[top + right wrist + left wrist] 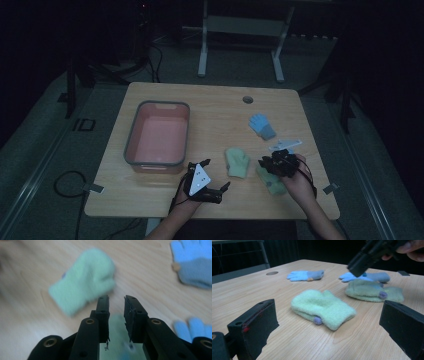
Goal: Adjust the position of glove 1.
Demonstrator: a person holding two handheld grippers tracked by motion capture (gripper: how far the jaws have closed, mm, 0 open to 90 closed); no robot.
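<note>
A pale green mitten [237, 162] lies flat at the table's middle front, seen close in the left gripper view as the green mitten [322, 308]. My left gripper [215, 175] stands wide open just short of it, nothing between its jaws. A second green mitten [271, 182] lies to the right, under my right gripper [265, 164]. In the right gripper view that gripper [116, 300] hovers above the second mitten [117, 340], jaws a narrow gap apart and holding nothing. One blue glove [262, 125] lies farther back; another blue glove [372, 277] lies beside the second mitten.
A pink bin with a grey rim [131, 145] stands on the left half of the wooden table [210, 107]. A white label strip [286, 145] lies near the right edge. A round cable hole [247, 99] sits at the back.
</note>
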